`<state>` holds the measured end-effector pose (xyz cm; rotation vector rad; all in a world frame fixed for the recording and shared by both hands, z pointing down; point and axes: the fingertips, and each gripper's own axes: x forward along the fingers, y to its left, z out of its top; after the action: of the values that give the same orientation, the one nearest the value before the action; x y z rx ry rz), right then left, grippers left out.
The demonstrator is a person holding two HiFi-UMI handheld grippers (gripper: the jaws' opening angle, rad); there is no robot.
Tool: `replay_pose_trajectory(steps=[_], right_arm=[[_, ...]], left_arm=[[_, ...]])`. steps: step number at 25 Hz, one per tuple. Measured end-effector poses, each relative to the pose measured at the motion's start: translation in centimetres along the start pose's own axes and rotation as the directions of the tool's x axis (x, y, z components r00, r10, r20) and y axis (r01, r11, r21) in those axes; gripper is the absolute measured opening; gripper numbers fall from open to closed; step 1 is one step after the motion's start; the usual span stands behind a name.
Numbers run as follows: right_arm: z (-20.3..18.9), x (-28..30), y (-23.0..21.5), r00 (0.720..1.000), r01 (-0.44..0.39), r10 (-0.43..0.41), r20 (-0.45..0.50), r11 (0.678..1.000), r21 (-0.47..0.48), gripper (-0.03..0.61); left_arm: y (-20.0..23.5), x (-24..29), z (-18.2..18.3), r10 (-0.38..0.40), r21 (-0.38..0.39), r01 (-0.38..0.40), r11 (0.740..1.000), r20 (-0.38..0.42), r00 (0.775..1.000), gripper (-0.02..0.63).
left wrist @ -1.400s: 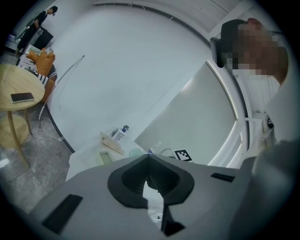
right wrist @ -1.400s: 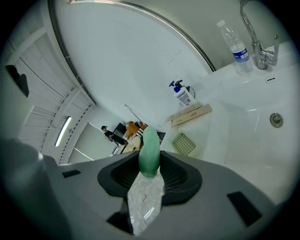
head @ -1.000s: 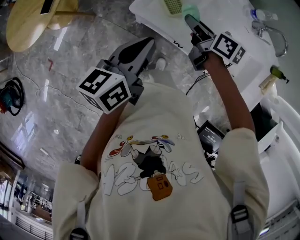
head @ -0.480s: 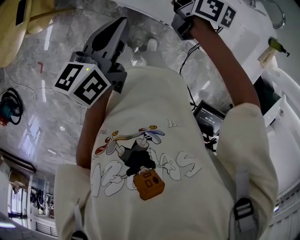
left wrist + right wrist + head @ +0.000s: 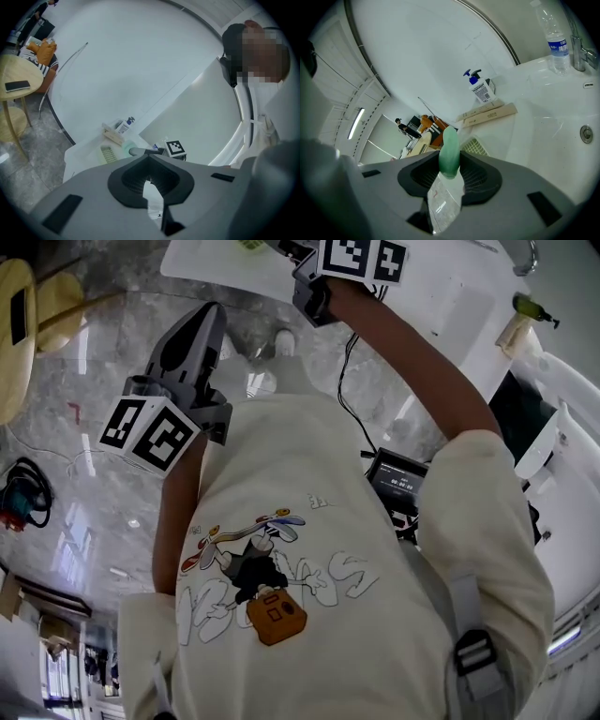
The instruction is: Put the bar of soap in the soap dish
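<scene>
**The room around me**

Under me is a shiny grey stone floor (image 5: 94, 521). Bright spots of light shine on it. In front of me is a big white counter (image 5: 459, 296) with a sink (image 5: 562, 112) in it. Behind it goes a smooth white wall (image 5: 140, 61). To my left stands a round wooden table (image 5: 23, 75). Far off, a long lamp (image 5: 355, 123) glows on the ceiling.
</scene>
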<state>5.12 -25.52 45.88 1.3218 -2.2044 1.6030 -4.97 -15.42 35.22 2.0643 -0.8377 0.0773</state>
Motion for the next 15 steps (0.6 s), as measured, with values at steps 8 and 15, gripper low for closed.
replay_pose_trajectory(steps=[8, 15], right_arm=[[0.1, 0.9, -0.9, 1.000, 0.012, -0.012, -0.007, 1.000, 0.000, 0.138], [0.1, 1.7, -1.8, 1.000, 0.022, -0.022, -0.015, 1.000, 0.000, 0.138]], left_arm=[[-0.1, 1.4, 0.4, -0.018, 0.015, 0.018, 1.000, -0.011, 1.000, 0.008], [0.2, 3.2, 0.4, -0.013, 0.027, 0.014, 1.000, -0.027, 1.000, 0.008]])
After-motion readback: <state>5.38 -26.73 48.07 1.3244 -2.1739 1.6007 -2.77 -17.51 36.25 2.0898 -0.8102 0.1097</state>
